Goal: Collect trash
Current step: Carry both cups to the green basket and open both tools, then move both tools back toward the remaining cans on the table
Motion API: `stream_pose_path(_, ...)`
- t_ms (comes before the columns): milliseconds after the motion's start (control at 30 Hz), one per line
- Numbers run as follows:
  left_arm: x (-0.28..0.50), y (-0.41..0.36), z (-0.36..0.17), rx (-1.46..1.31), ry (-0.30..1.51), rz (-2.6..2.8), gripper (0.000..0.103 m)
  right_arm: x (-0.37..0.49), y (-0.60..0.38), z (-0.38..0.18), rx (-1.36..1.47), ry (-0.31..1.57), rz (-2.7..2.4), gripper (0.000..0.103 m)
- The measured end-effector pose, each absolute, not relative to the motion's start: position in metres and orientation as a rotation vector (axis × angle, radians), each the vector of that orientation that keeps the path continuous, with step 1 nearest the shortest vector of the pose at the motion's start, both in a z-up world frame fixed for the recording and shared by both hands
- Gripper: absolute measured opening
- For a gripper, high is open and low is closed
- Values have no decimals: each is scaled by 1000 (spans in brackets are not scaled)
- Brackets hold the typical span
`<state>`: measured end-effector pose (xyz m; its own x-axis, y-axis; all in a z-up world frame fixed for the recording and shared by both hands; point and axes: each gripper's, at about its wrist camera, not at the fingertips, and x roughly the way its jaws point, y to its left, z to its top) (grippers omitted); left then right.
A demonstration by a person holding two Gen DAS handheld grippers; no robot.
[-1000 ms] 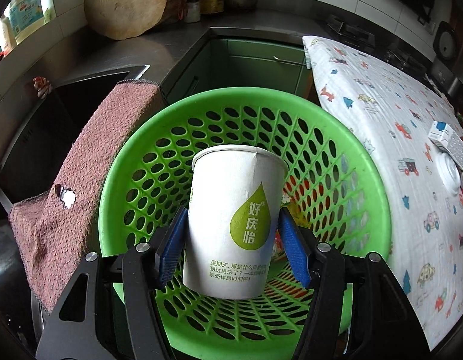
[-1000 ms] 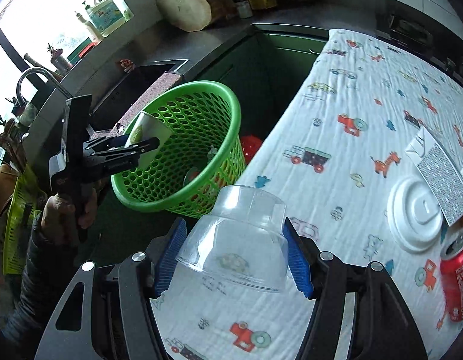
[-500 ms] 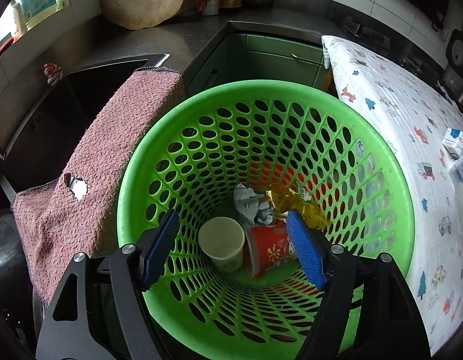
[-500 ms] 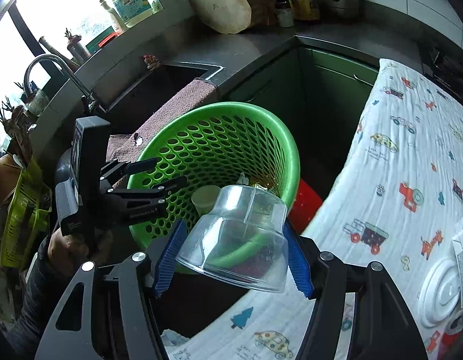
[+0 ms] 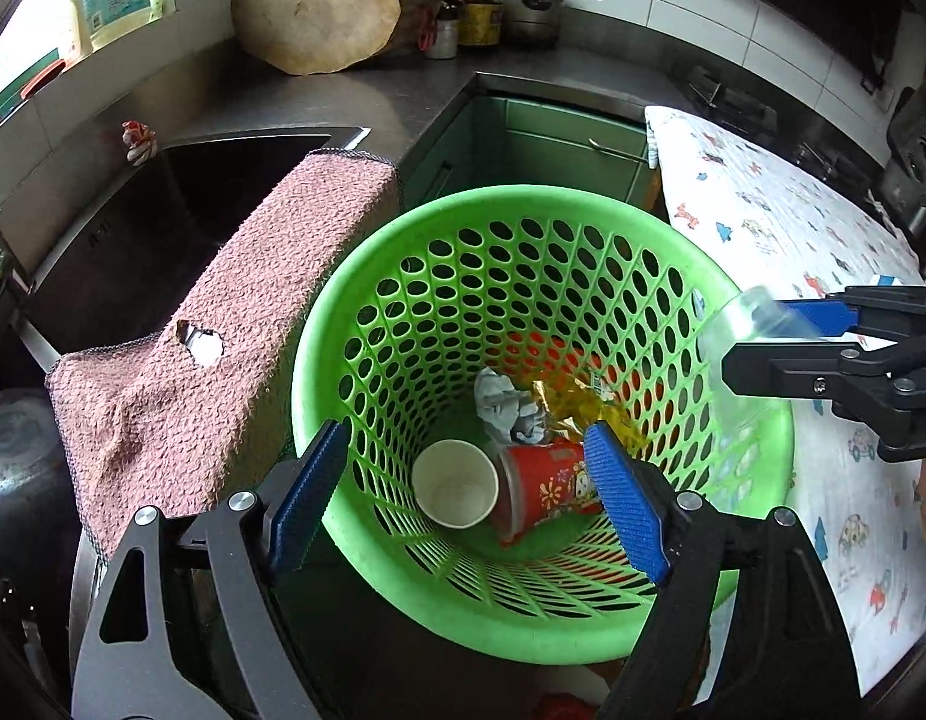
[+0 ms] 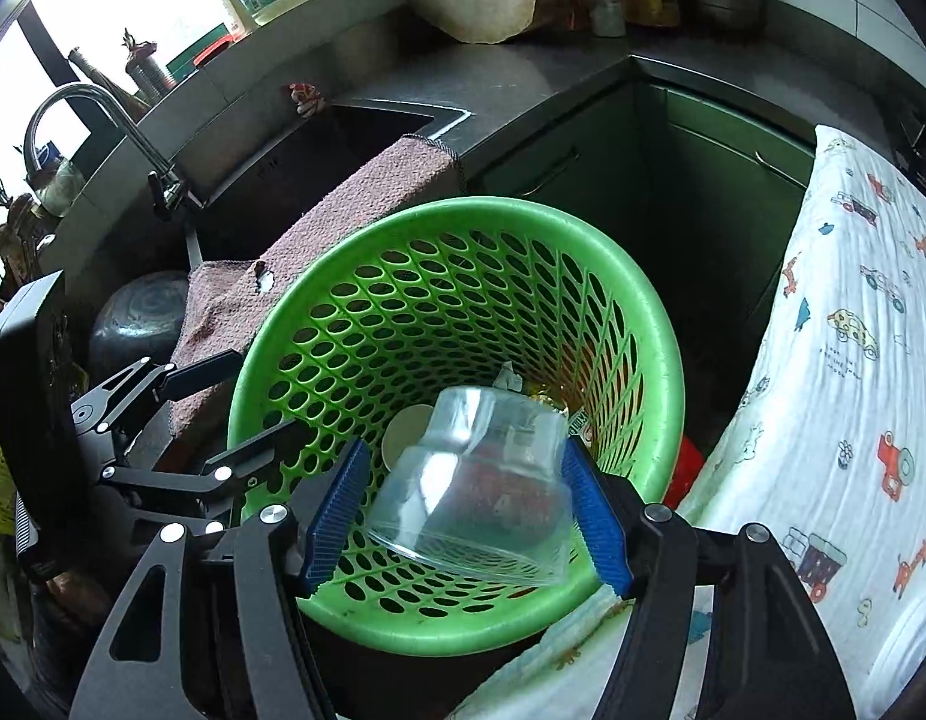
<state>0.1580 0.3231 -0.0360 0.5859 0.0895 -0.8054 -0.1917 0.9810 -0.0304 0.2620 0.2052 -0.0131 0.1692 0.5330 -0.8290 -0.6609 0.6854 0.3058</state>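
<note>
Green basket [image 5: 523, 222] fills frame centre, white paper cup [image 5: 455, 483] lying at bottom. Left gripper [image 5: 469, 498] jaws just widened, empty. Right gripper [image 6: 466, 510] jaws just widening, pads off clear plastic cup [image 6: 475, 474], tilted over basket mouth.

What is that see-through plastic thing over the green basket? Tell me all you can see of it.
The clear plastic container looks like a thin, glossy dome lid or cup: narrow stepped end, wide flared rim. It hangs tilted above the green basket, between the right gripper, whose jaws have just been opening; its left pad already stands clear.
</note>
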Motion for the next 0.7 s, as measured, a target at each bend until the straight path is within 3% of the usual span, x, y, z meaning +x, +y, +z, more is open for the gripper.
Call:
stream_pose_path(67,156,323,-36,-119,934,166,81,259,204,-9,-129,1098,863,76)
stream_pose_path(700,149,264,-16,-79,895,85,84,211,70,22,-148,979,739,87)
